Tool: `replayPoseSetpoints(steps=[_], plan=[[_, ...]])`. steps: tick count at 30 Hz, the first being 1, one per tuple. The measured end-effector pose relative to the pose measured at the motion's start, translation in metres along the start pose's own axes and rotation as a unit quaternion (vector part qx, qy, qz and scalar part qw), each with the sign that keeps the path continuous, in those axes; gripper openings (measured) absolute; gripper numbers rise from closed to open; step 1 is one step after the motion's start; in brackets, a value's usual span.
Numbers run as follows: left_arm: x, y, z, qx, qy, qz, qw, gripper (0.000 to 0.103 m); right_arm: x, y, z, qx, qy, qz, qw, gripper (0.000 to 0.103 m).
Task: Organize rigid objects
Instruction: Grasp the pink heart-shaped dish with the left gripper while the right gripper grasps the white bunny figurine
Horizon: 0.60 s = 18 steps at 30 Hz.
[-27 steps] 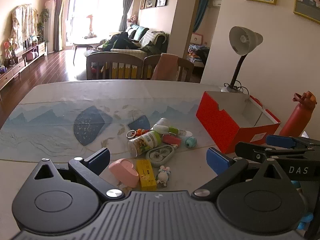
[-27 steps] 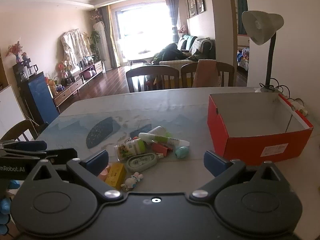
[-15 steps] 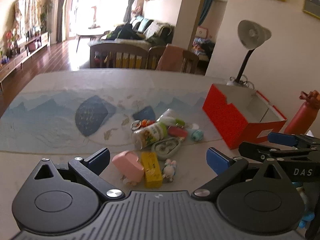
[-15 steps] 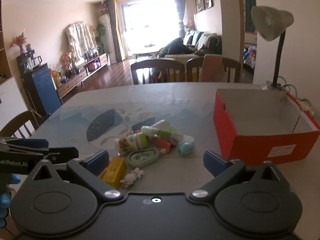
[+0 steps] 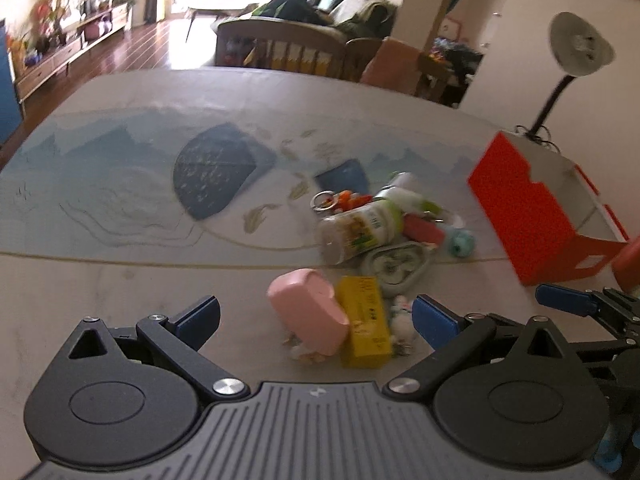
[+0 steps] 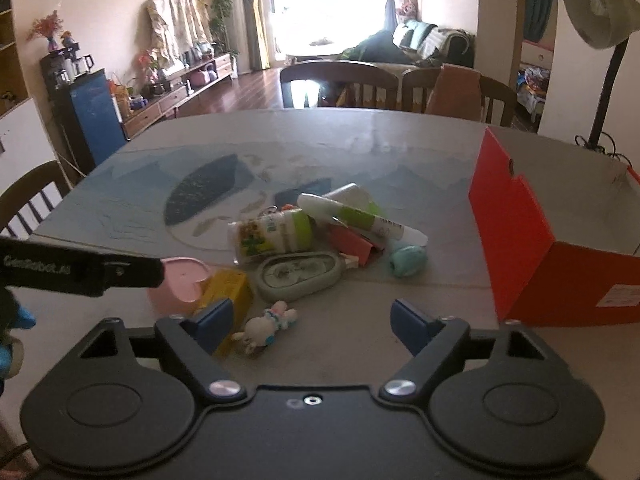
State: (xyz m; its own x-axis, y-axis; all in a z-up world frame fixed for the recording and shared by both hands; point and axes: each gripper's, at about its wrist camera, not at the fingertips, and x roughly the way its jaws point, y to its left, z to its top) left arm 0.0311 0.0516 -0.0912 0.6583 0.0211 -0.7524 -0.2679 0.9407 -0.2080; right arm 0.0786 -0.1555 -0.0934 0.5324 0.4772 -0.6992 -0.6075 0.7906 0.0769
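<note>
Tabletop (image 6: 352, 344) of pale grey stone spreads beneath me, its blue mountain-print mat (image 6: 152, 196) beyond, wooden dining chairs (image 6: 340, 84) past that. My left gripper (image 5: 316, 318) and right gripper (image 6: 312, 320) hover with fingers spread, holding nothing. The cluttered pile, pink heart-shaped box (image 6: 186, 284) nearest, lies left of the red cardboard box (image 6: 516, 236); motion blurs labels.

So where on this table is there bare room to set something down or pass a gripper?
Bare tabletop lies between the mint egg-shaped toy and the red cardboard box. The box's grey floor looks bare. The printed mat left of the pile is free. It is crowded from the pink heart-shaped case to the lying label-wrapped bottle.
</note>
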Motion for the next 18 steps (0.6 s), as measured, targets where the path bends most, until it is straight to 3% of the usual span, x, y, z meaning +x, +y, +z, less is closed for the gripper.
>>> replayPoseSetpoints(steps=[10, 15, 18], plan=[[0.030, 0.011, 0.001, -0.005, 0.014, 0.017, 0.9997, 0.102, 0.046, 0.011, -0.001, 0.004, 0.041, -0.002, 0.999, 0.078], [0.039, 0.016, 0.003, -0.014, 0.017, 0.012, 0.9997, 0.096, 0.062, 0.018, 0.001, -0.005, 0.058, -0.003, 0.998, 0.073], [0.043, 0.016, 0.004, -0.009, 0.017, 0.010, 0.9998, 0.086, 0.068, 0.021, 0.001, -0.007, 0.067, -0.001, 0.998, 0.071]])
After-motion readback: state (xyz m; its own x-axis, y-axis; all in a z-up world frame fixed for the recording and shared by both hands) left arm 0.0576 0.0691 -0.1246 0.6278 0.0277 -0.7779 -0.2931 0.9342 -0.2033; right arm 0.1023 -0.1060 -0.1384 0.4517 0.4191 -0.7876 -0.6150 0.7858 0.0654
